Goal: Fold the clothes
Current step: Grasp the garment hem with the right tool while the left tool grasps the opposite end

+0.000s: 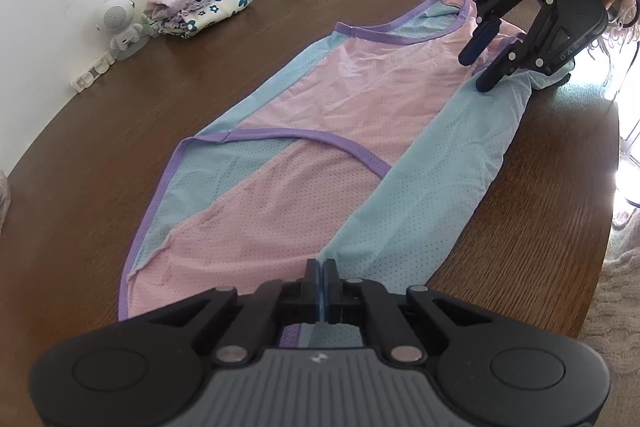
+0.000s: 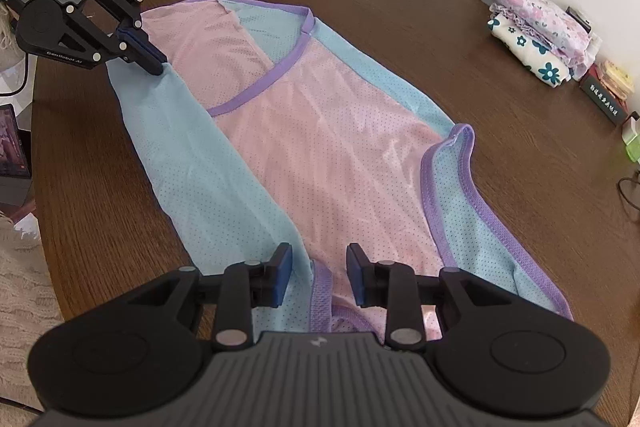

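Two grippers work one garment: our left gripper (image 1: 322, 269) has its jaws pinched tight on the blue edge of the pink-and-blue mesh top (image 1: 320, 131), which lies flat across the middle of the desk (image 1: 100, 147). Our right gripper (image 2: 319, 273) holds its jaws wide over the top's opposite end, gripping nothing.

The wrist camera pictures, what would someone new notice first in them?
A pink, blue and purple mesh garment lies spread along the middle of the brown table. The left gripper is shut on one end of it, while the right gripper hangs open over the other end. Folded floral clothes are stacked by the wall.
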The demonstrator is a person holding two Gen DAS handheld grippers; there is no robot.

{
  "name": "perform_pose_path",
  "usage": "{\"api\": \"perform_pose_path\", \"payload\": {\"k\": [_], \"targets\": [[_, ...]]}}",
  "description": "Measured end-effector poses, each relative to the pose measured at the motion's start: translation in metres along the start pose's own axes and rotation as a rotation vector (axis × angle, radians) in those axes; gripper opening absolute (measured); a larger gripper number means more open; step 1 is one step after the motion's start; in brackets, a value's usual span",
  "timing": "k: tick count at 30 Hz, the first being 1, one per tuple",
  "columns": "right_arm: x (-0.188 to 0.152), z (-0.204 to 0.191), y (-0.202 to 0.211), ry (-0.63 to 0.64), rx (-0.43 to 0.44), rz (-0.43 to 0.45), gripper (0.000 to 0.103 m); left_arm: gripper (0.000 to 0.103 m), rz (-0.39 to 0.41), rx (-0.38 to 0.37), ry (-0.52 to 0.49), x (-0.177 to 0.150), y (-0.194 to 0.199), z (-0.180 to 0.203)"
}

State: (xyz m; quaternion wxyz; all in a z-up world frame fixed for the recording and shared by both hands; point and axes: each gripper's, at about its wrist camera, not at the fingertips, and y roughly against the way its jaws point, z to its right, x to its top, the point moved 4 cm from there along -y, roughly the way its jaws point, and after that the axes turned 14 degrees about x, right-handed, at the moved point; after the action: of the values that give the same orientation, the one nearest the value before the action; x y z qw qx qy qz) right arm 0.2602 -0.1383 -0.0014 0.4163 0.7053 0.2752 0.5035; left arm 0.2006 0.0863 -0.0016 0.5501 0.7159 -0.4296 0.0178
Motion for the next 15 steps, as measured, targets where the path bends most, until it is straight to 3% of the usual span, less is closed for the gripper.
{"api": "perform_pose_path", "payload": {"k": [2, 3, 9, 13, 15], "targets": [[0.000, -0.001, -0.001, -0.001, 0.016, -0.003, 0.011, 0.000, 0.009, 0.023, 0.001, 0.001, 0.003, -0.001], [0.002, 0.000, -0.001, 0.005, 0.005, -0.001, 0.008, 0.000, 0.015, 0.036, 0.001, 0.002, 0.005, -0.002], [0.012, 0.003, 0.003, 0.045, -0.057, 0.013, 0.008, 0.000, 0.041, 0.099, 0.001, 0.009, 0.009, -0.008], [0.019, 0.006, 0.004, 0.069, -0.096, 0.019, 0.008, 0.000, 0.015, 0.110, 0.018, 0.008, -0.005, -0.009], [0.018, 0.009, -0.004, 0.060, -0.093, 0.007, 0.008, 0.006, 0.003, 0.112, 0.033, 0.007, -0.009, -0.010]]}}
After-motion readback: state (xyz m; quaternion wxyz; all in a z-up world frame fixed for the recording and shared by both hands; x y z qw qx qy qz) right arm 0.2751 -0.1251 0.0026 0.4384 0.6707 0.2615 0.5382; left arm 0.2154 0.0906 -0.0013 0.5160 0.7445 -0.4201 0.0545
